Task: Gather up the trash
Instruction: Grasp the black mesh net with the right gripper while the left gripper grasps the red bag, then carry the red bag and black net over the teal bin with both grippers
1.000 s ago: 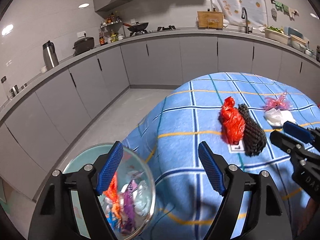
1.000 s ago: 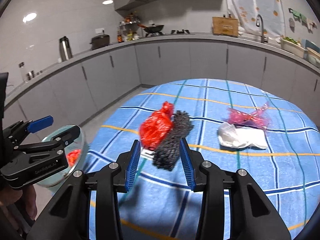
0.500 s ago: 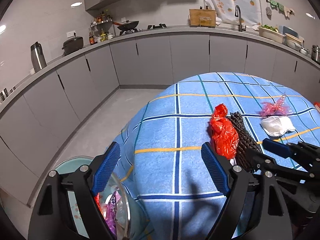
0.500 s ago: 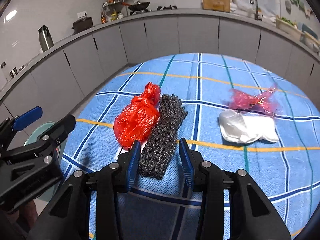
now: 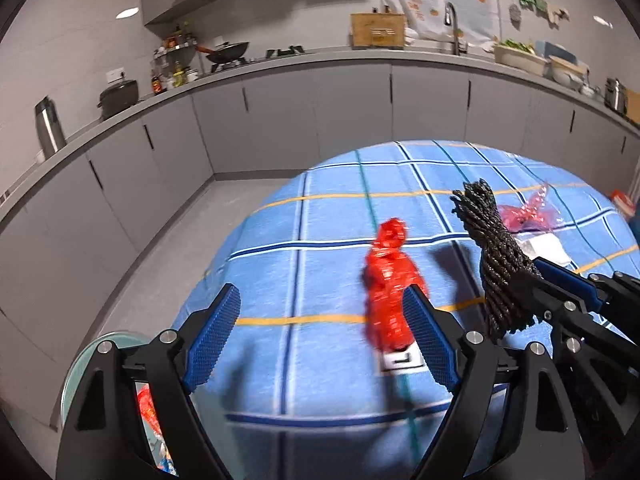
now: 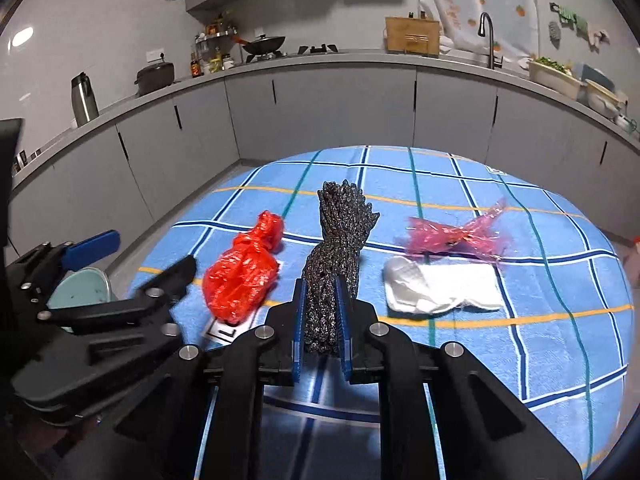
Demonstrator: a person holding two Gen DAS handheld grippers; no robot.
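In the left wrist view, the left tool [image 5: 320,336] is held wide, with nothing between its two blue pads. One red bag [image 5: 390,292] is seen lying on the blue checked counter [image 5: 320,220], close to the right pad. One black mesh bundle [image 5: 498,264] is pinched by the right tool [image 5: 532,276] at the right side, and its far end is lifted off the cloth. One pink wrapper [image 5: 528,214] and one white wad [image 5: 544,246] are partly hidden behind it. One round bin [image 5: 80,368] with trash in it is seen low on the left, off the counter's edge. In the right wrist view, the right tool [image 6: 322,320] is narrow and its jaws are closing on the black mesh bundle [image 6: 336,248], which is pressed between the two pads. Four pieces of trash can be counted: the red bag [image 6: 244,272] just left of the bundle, the bundle itself, the pink wrapper [image 6: 456,234] and the white wad [image 6: 440,290] on the right. The left tool [image 6: 132,256] is seen at the left, over the bin [image 6: 80,294].
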